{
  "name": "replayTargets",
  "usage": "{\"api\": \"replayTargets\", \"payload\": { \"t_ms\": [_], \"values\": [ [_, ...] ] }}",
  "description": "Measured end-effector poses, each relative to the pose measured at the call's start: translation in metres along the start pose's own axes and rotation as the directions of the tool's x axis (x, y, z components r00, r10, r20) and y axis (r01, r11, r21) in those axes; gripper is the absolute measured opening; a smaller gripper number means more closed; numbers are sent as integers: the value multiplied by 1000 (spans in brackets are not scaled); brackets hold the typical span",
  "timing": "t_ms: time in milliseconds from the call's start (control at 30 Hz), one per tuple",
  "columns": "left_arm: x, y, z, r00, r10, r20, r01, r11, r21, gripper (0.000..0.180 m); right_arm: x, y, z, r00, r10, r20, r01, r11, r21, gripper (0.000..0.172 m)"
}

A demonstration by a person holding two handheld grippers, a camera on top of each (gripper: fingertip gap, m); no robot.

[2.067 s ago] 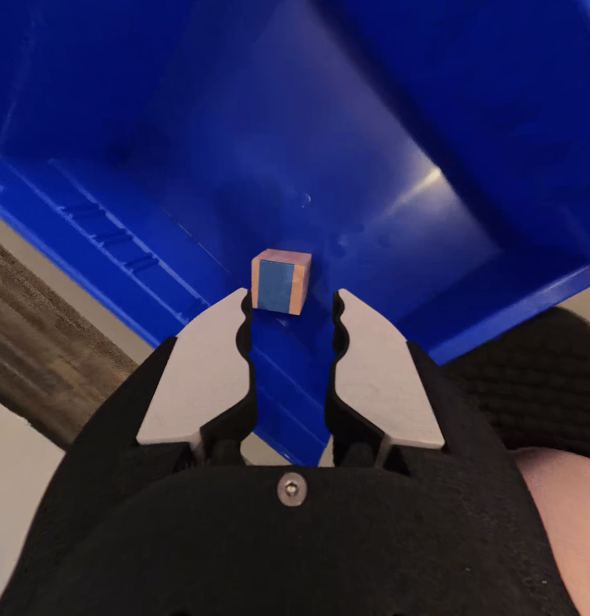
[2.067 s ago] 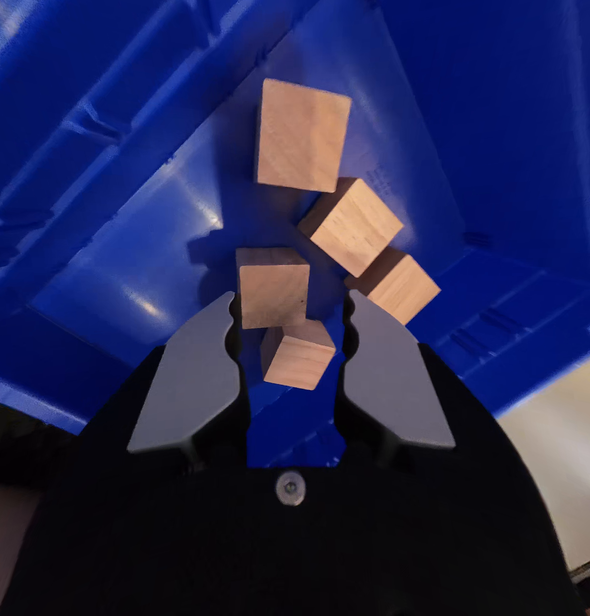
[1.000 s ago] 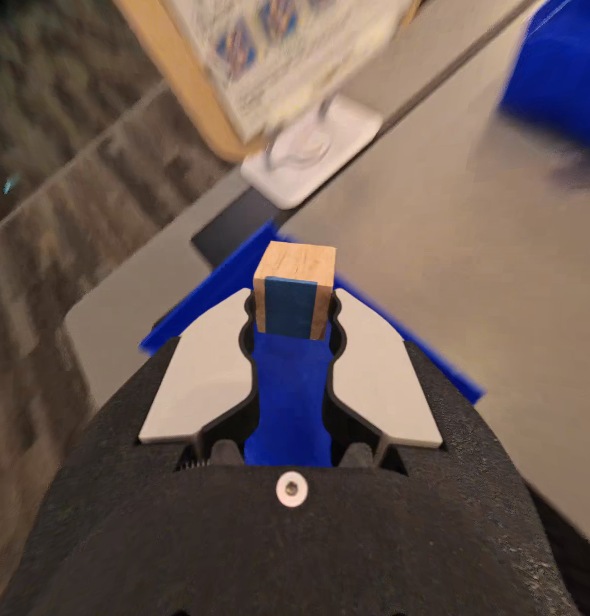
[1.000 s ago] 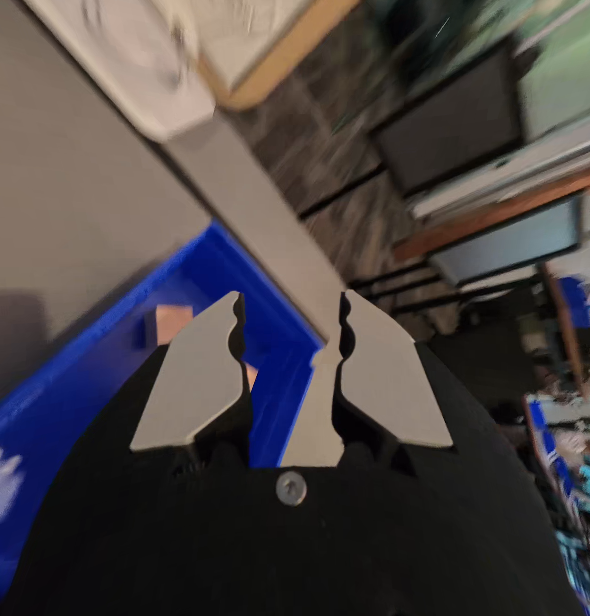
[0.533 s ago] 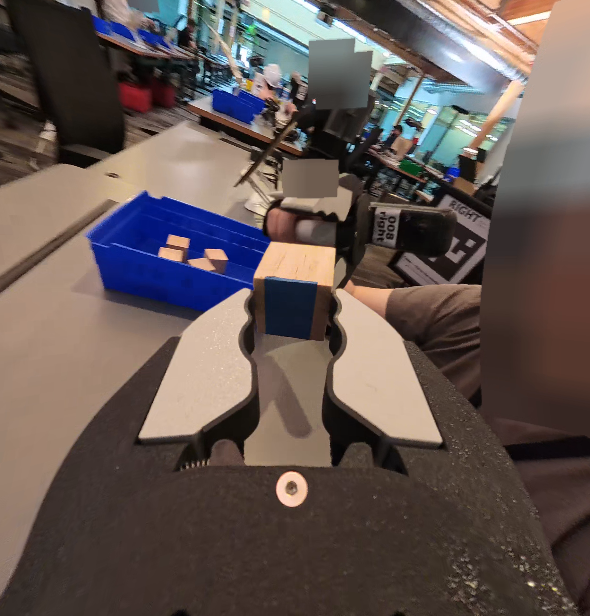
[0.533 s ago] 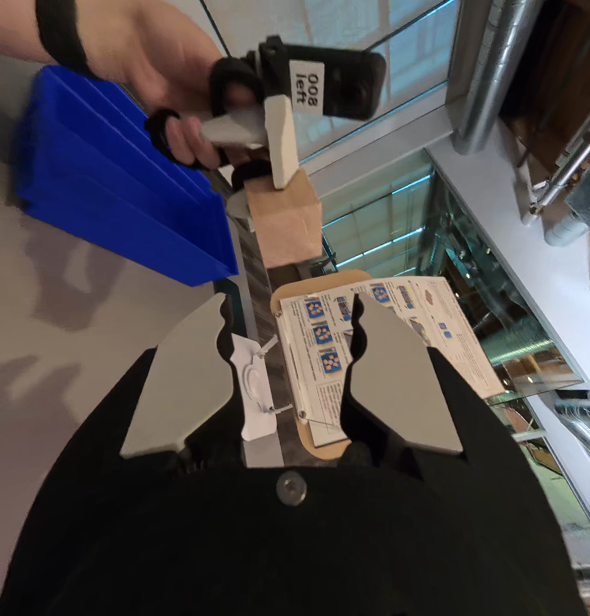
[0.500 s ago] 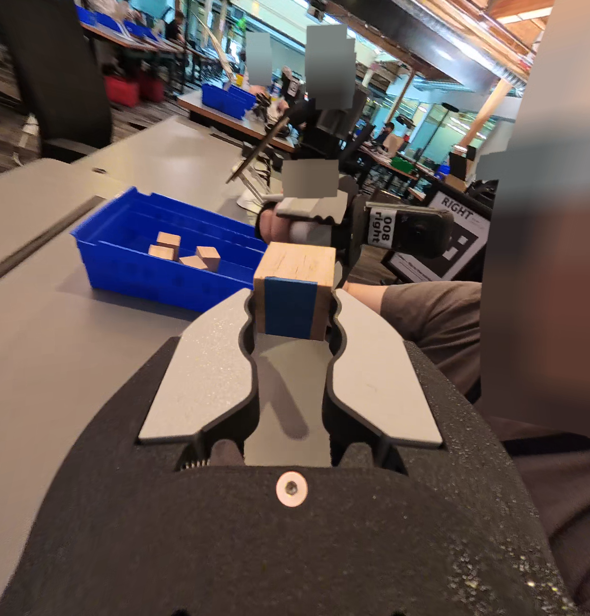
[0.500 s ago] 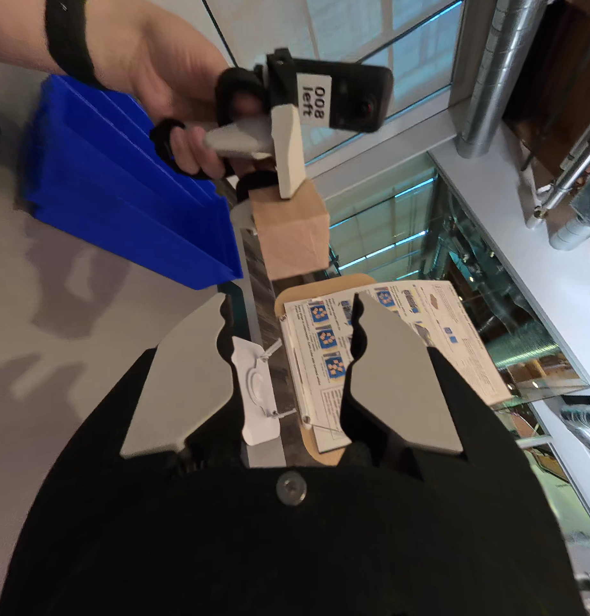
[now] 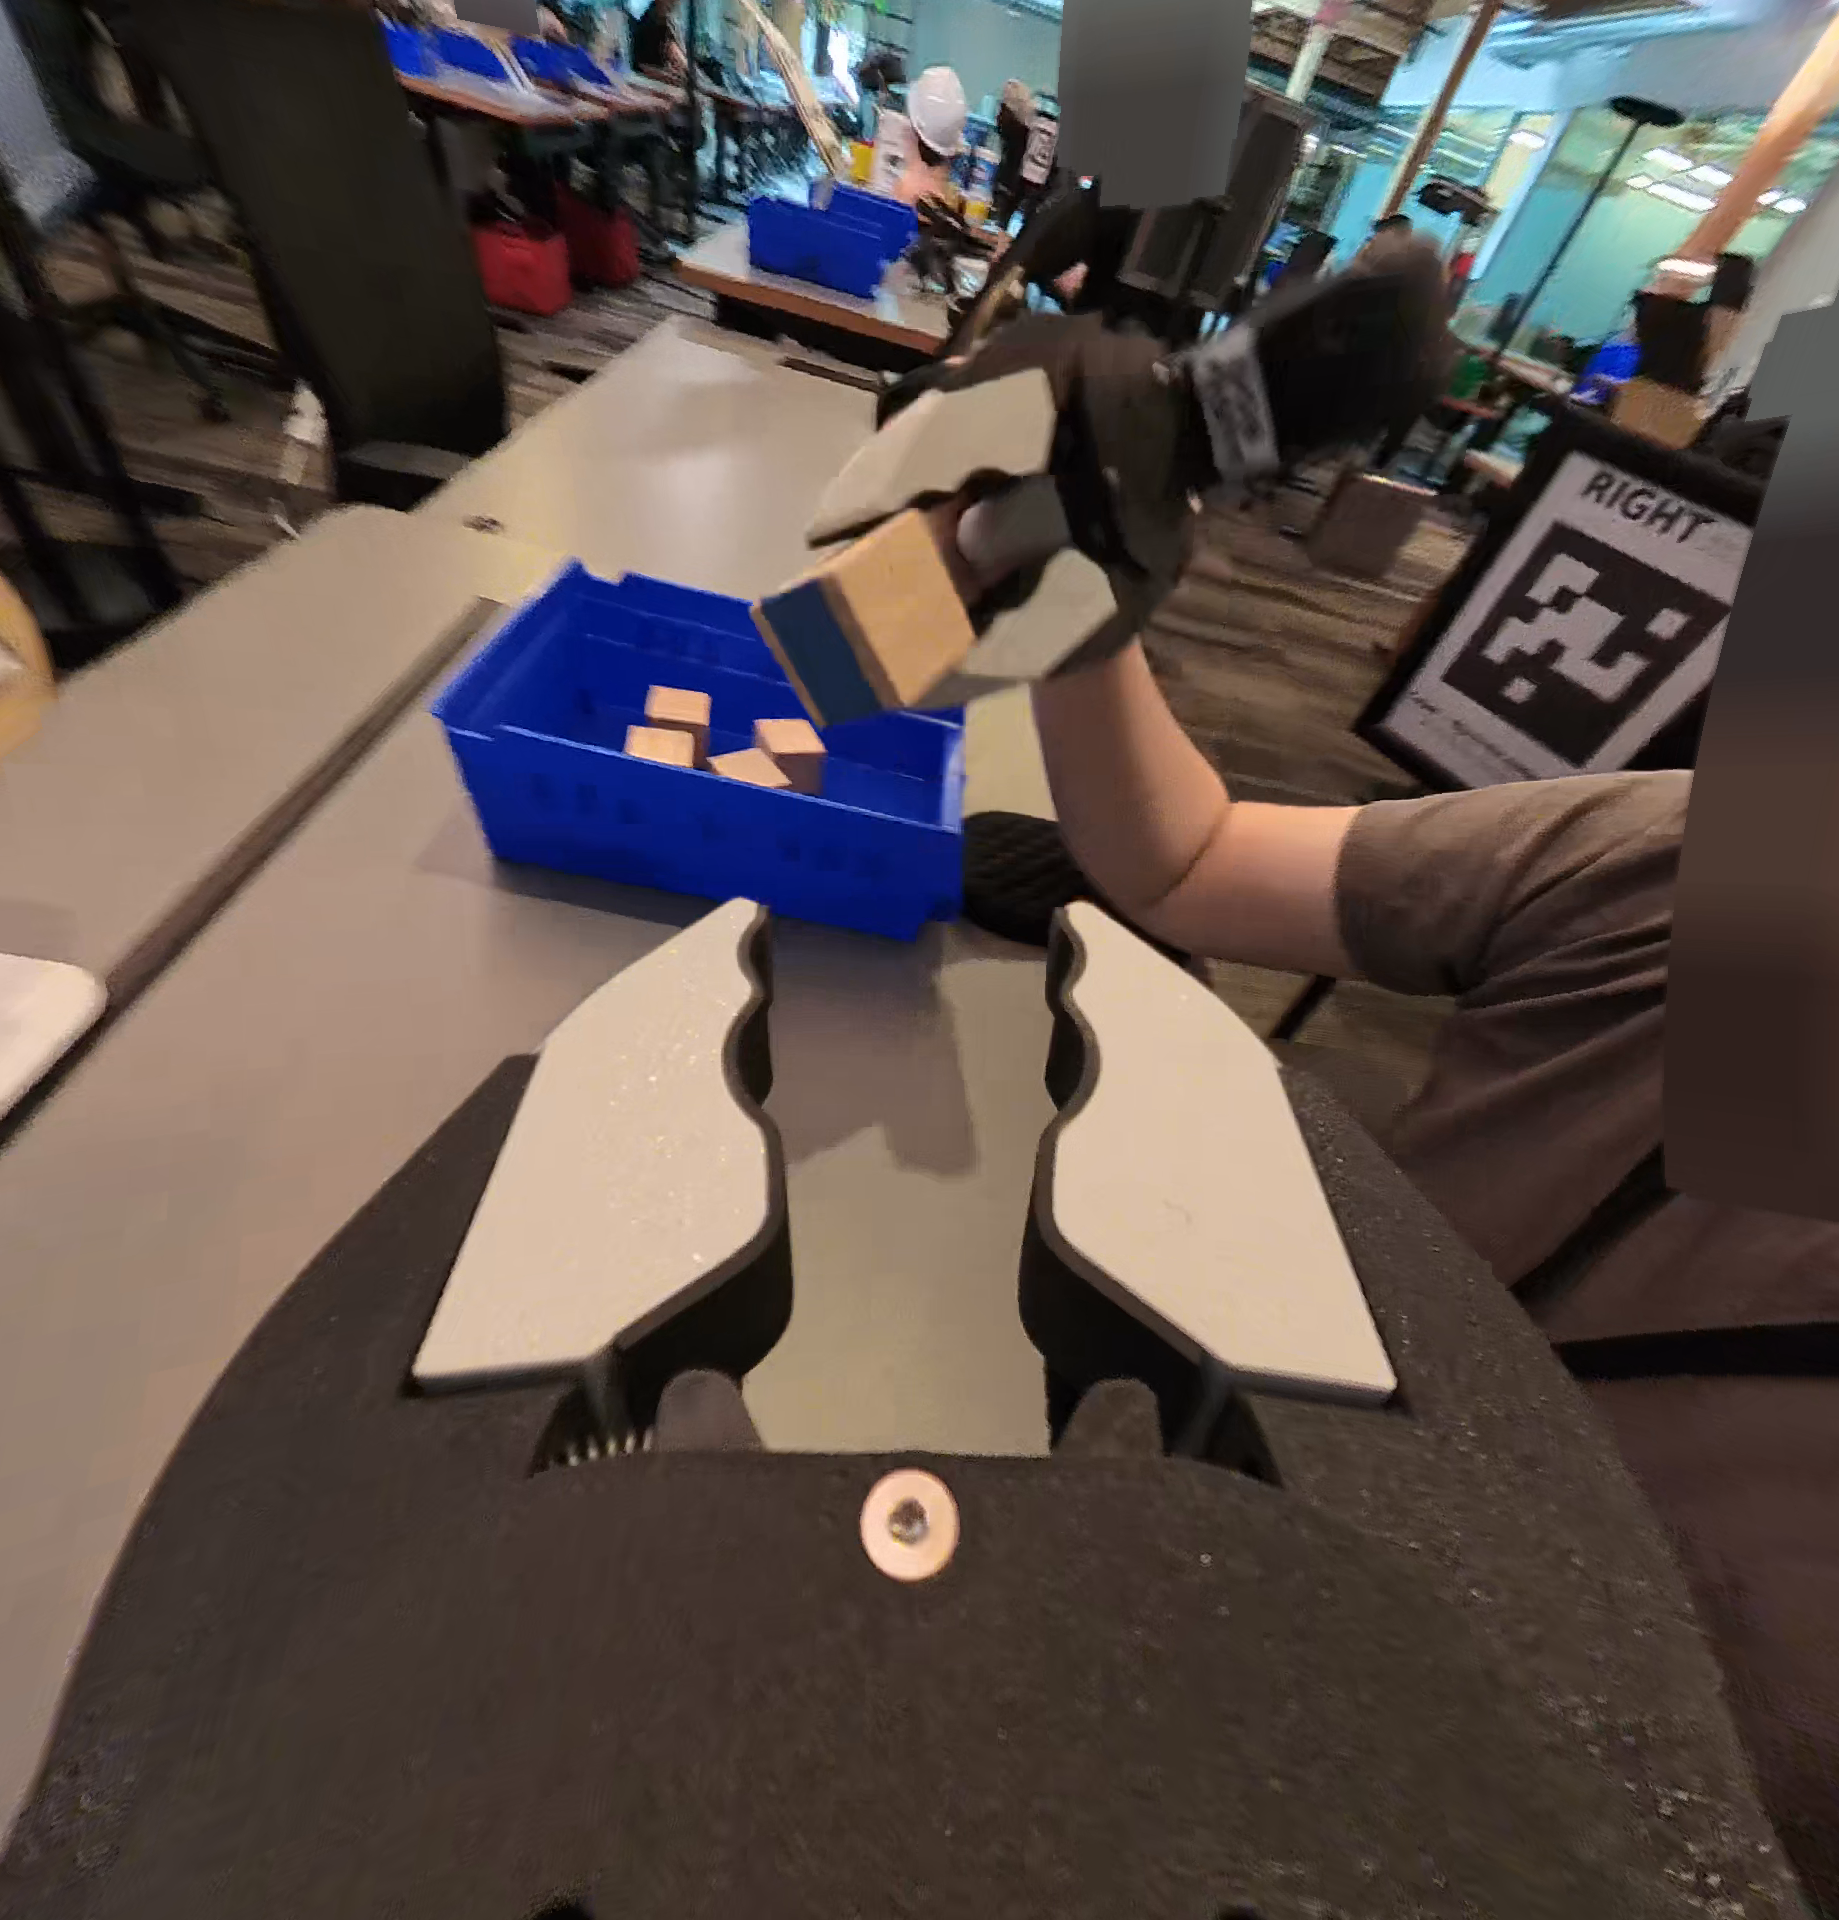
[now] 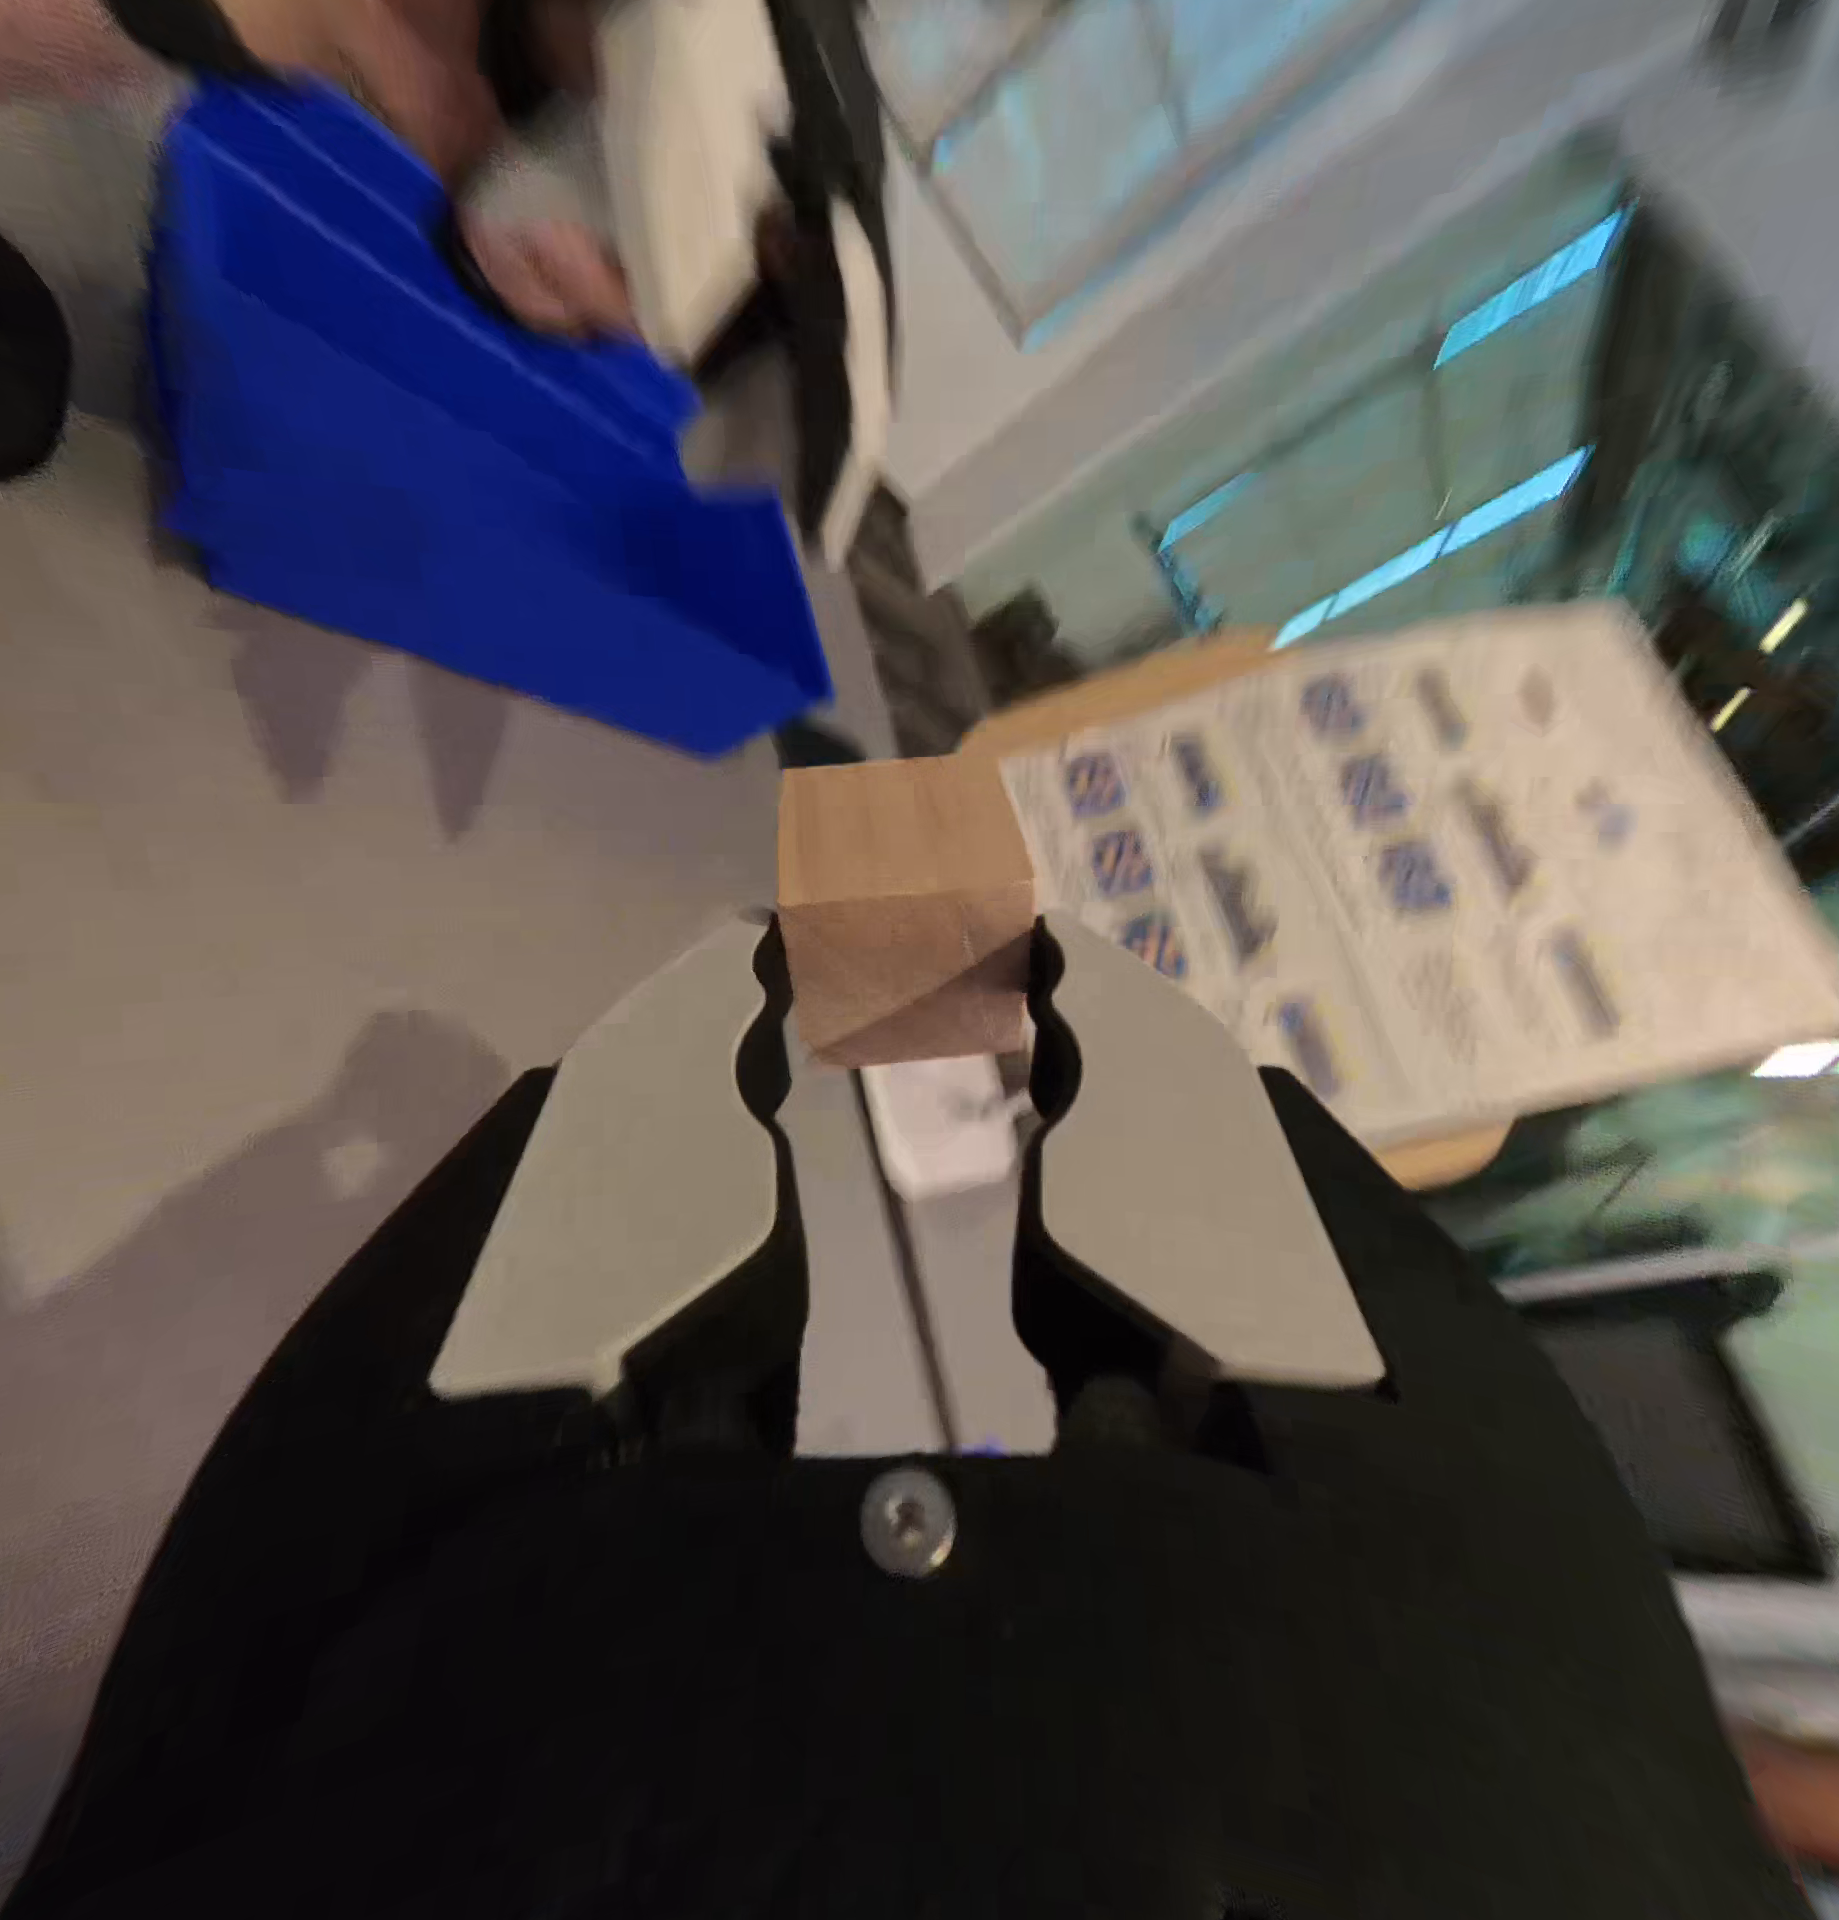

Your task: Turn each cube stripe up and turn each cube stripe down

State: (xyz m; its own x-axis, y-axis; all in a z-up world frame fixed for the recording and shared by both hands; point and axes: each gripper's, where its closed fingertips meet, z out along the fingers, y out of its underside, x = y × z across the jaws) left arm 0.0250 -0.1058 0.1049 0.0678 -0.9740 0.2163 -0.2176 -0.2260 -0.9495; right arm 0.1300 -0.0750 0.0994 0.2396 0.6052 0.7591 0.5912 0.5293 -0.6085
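Where my left gripper point(image 9: 907, 925) hangs over the grey table point(image 9: 271, 1039), its jaws stand spread with nothing between them, only bare tabletop under the fingertips and clear surface running ahead to the bin. The table's right edge drops off just beside the right finger, where my sleeve point(image 9: 1517, 883) crosses. To the left, a seam in the tabletop runs away from me, and a white pad point(image 9: 11, 1018) lies at the near left margin.

My right gripper point(image 9: 956, 582) is raised above the near right corner of the bin, pinching the wooden cube point(image 9: 894, 613); both pads press on opposite faces. The cube is tilted, its blue stripe point(image 9: 811, 655) turned down and toward the left gripper. In the right wrist view the same cube point(image 10: 904, 914) sits clamped at the fingertips, showing plain wood faces.

The blue bin point(image 9: 707, 831) rests flat on the table, open at the top. Four plain wooden cubes point(image 9: 728, 738) lie clustered at its middle, touching one another; the rest of its floor is bare. A black mat point(image 9: 1019, 873) lies against its right end.
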Motion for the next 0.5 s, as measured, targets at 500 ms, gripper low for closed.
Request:
{"api": "replayTargets", "payload": {
  "t_ms": [500],
  "values": [
    [0, -19, -82, 950, 155, 273, -195, 973, 125, 49, -77, 253, -53, 690, 673, 268, -275, 586, -762, 45]
  ]
}}
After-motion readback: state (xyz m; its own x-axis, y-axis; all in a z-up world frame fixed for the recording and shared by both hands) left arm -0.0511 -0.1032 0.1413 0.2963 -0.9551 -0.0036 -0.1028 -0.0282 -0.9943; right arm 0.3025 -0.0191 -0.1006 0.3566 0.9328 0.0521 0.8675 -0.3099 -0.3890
